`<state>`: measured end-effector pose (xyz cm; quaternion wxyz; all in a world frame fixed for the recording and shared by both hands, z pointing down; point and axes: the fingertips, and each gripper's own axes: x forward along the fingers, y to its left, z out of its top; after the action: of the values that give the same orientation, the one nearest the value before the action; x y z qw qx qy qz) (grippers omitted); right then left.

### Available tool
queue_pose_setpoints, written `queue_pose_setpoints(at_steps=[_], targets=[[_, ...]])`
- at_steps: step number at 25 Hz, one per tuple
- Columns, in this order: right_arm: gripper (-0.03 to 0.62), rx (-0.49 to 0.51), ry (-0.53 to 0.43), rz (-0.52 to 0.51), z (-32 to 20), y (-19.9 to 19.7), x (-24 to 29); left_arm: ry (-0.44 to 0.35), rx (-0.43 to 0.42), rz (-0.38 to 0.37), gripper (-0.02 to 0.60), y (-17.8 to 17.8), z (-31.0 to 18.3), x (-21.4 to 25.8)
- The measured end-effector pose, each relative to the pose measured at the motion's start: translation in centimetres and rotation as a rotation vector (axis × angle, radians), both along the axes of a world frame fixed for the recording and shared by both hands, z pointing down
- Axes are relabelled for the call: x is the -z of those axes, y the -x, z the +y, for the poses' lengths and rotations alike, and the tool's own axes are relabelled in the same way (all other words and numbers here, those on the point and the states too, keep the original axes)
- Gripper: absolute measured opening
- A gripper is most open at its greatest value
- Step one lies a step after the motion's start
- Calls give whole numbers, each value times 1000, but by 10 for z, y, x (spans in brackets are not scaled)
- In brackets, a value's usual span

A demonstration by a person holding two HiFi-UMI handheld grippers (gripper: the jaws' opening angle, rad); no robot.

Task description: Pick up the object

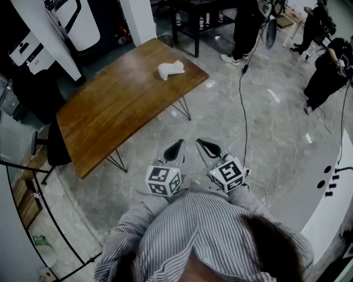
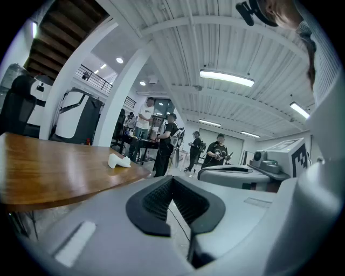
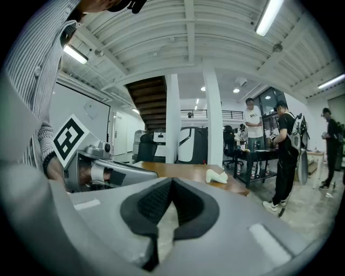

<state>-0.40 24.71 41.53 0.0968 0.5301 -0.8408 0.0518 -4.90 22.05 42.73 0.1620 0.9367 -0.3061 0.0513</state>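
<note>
A small white object (image 1: 170, 69) lies on the far right part of a wooden table (image 1: 121, 104); it also shows as a pale lump in the left gripper view (image 2: 118, 160) and in the right gripper view (image 3: 216, 176). Both grippers hang close to my chest, over the floor and well short of the table. My left gripper (image 1: 177, 147) has its jaws shut with nothing between them. My right gripper (image 1: 205, 145) is likewise shut and empty. Each carries a marker cube (image 1: 164, 180).
The table stands on thin metal legs (image 1: 117, 161) on a glossy grey floor. A black cable (image 1: 242, 104) runs across the floor to the right. People (image 1: 326, 66) stand at the back right near a dark bench (image 1: 197, 16). A white curved counter (image 1: 331, 193) sits right.
</note>
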Motion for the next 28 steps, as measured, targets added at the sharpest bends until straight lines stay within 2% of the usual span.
queue_pose_setpoints(at_steps=[18, 28], targets=[[2, 54, 15, -5, -31, -20, -4, -12, 20, 8, -3, -25, -29, 0], [2, 81, 44, -12, -26, -44, -17, 33, 27, 4, -3, -56, -16, -17]])
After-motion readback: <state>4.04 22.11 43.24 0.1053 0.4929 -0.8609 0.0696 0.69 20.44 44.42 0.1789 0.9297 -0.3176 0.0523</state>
